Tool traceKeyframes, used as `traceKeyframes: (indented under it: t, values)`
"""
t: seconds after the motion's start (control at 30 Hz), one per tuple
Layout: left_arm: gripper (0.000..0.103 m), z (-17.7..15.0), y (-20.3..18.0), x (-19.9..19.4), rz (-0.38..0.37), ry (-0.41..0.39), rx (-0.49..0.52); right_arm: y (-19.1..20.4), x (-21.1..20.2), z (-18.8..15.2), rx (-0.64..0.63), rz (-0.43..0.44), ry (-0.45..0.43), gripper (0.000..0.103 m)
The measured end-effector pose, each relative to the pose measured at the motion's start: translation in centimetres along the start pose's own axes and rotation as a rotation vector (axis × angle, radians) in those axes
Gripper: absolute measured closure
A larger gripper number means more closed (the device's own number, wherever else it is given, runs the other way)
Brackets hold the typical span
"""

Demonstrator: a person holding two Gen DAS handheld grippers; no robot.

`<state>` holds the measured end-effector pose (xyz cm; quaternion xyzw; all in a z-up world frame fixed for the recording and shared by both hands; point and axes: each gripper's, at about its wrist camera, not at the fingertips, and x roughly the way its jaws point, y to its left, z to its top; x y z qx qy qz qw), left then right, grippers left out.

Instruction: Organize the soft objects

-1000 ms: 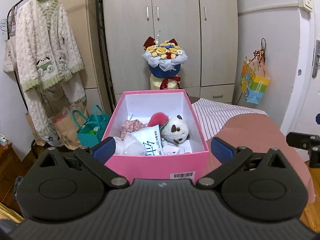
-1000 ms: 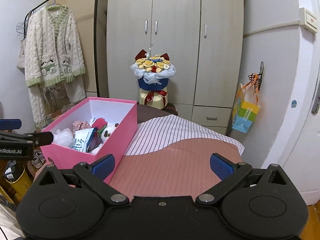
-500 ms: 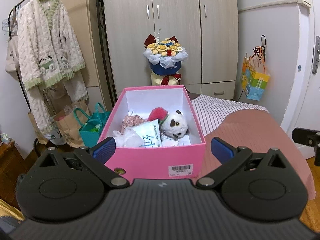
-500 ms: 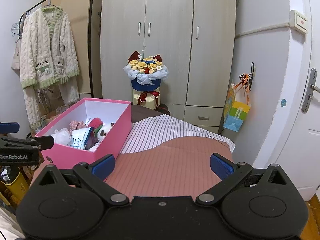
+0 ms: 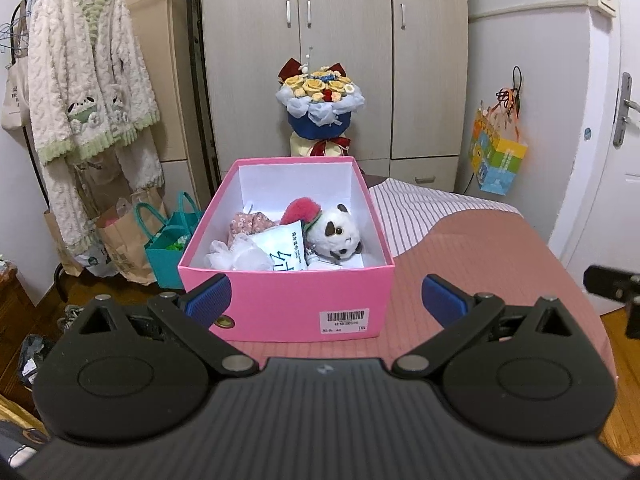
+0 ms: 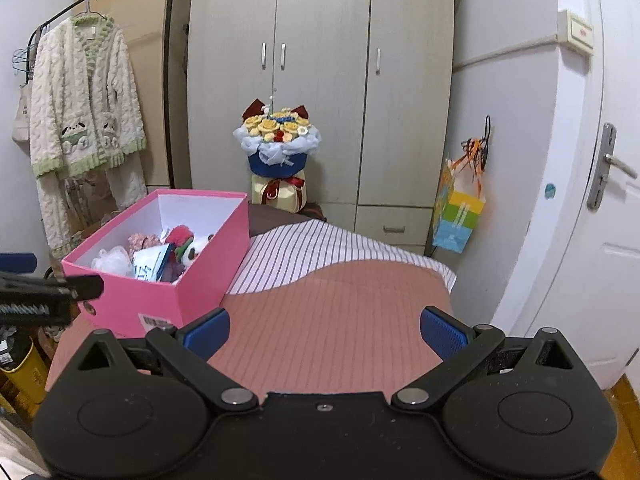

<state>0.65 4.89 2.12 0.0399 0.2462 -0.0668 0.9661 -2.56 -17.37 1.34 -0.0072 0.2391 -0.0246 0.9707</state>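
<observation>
A pink box (image 5: 280, 300) stands on the pink-covered surface and holds several soft things: a white panda plush (image 5: 336, 232), a red fuzzy toy (image 5: 300, 210), a white packet with blue writing (image 5: 282, 248), a floral cloth (image 5: 250, 222) and a white puff (image 5: 236, 256). The box also shows at the left of the right wrist view (image 6: 200, 256). My left gripper (image 5: 326, 300) is open and empty, just in front of the box. My right gripper (image 6: 324, 332) is open and empty over the striped cover, to the right of the box.
A flower bouquet (image 5: 320, 100) stands behind the box before the wardrobe (image 5: 332, 40). A knitted cardigan (image 5: 88, 80) hangs on a rack at left, with paper and teal bags (image 5: 168, 236) below. A colourful bag (image 6: 460, 216) hangs by the white door (image 6: 600, 200).
Both grippers have drawn back and risen a little from the box, so it looks smaller and more of its front shows. The box's contents have not moved.
</observation>
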Motion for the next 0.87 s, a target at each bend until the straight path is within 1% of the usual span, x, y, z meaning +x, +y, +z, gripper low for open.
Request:
traceKeyframes:
  t: [0.17,0.3,0.6,0.87]
  values:
    - [0.0,-0.04,-0.22,0.26,0.029,-0.001,0.016,-0.1,-0.15,-0.38,0.005,-0.022,-0.006,0.0]
    - [0.0,0.0,-0.24,0.46,0.026,0.004,0.022,-0.15,-0.2,-0.38,-0.002,-0.049,-0.011,0.0]
    - [0.0,-0.08,-0.58,0.48,0.038,-0.001,0.038,-0.24,0.0,-0.55,0.007,-0.044,0.002,0.0]
    - [0.0,-0.13,-0.89,0.31,0.027,0.002,0.044,-0.22,-0.18,-0.7,0.007,-0.041,0.001,0.0]
